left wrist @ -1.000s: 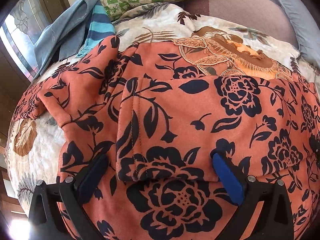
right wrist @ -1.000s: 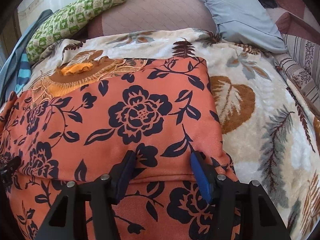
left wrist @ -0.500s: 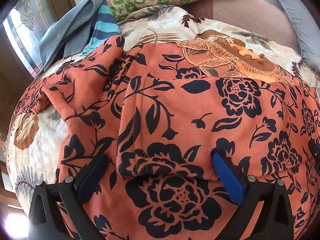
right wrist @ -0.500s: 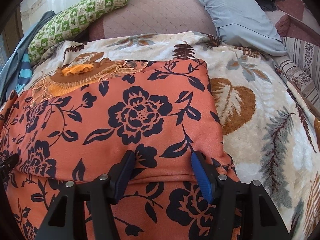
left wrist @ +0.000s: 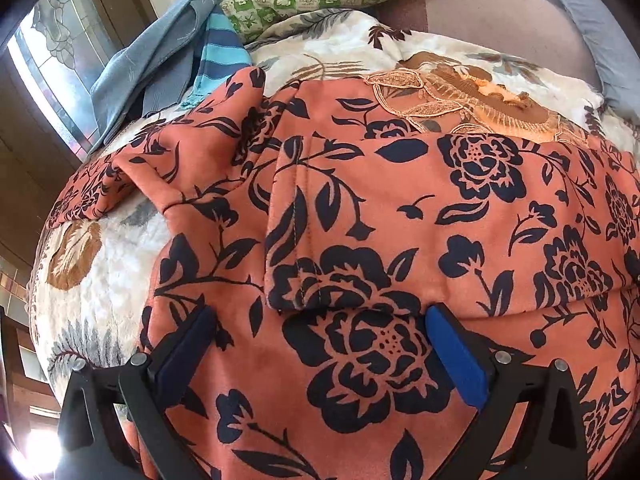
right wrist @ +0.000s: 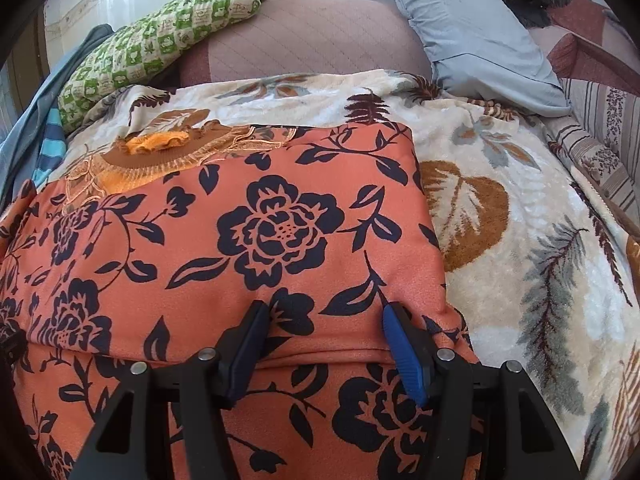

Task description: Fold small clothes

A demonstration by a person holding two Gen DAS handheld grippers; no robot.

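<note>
An orange garment with a navy flower print point(left wrist: 400, 208) is spread, folded over, on a cream leaf-patterned fleece blanket point(right wrist: 520, 248). The left gripper point(left wrist: 316, 320) and right gripper point(right wrist: 324, 316) are held spread above its folded edge, nothing pinched.

An orange garment point(left wrist: 400, 208) printed with navy flowers lies on a cream blanket point(right wrist: 520, 208) patterned with brown and grey leaves, near a green-and-white checked pillow point(right wrist: 168, 44).
</note>
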